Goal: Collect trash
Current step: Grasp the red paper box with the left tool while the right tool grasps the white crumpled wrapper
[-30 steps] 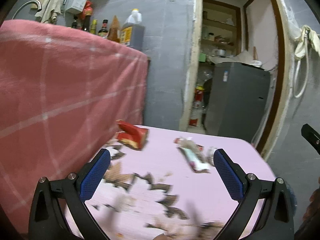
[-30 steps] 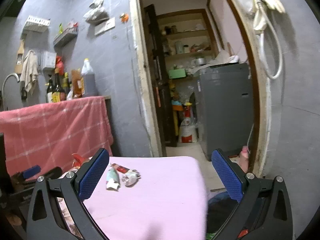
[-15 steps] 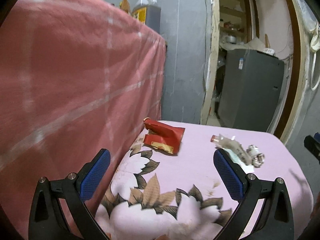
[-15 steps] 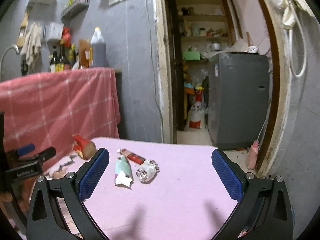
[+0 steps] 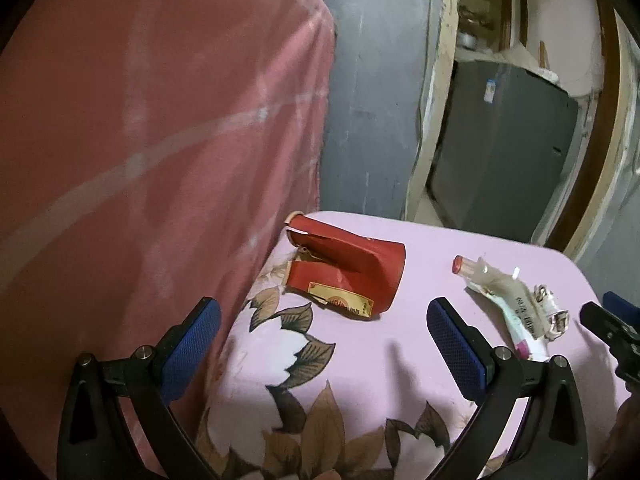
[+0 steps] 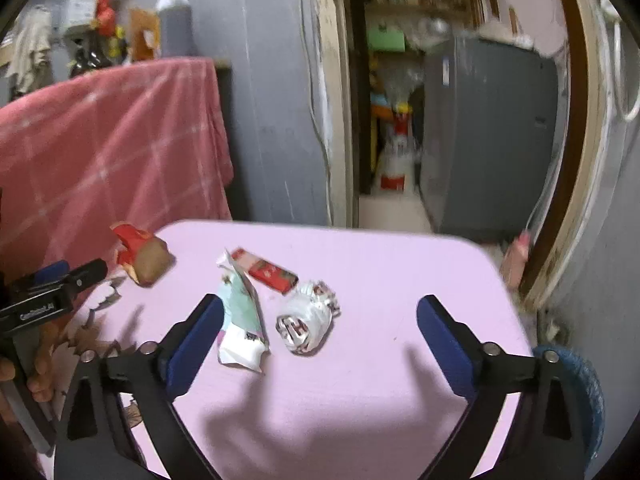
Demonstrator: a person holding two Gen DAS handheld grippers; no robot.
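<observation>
Trash lies in two spots on the pink cloth-covered worktop (image 6: 380, 380): a crushed red carton with a yellow label (image 5: 348, 276) near the left edge, where the floral print begins, and a small cluster further right. That cluster holds a flattened pale green and white pouch (image 6: 240, 316), a red rectangular wrapper (image 6: 268, 271) just behind it, and a crumpled white and red plastic ball (image 6: 306, 322) beside the pouch. In the left view we also see a small clear bottle with a red cap (image 5: 474, 270) lying at the far end of the cluster.

Compared with a second ago, both cameras have come down and forward over the worktop. The red carton, once small and far off in the left view, now sits large between the fingers of the left gripper (image 5: 324, 350), and the pouch and plastic ball have drawn in between those of the right gripper (image 6: 320, 342). The trash itself has not shifted.

Jaws on both sides stand wide apart and hold nothing. We judge this an approach phase with no item collected yet: the left looks lined up for the carton, the right for the pouch or ball. A blue rim (image 6: 580, 392) at the lower right may be a bin, but we cannot tell
</observation>
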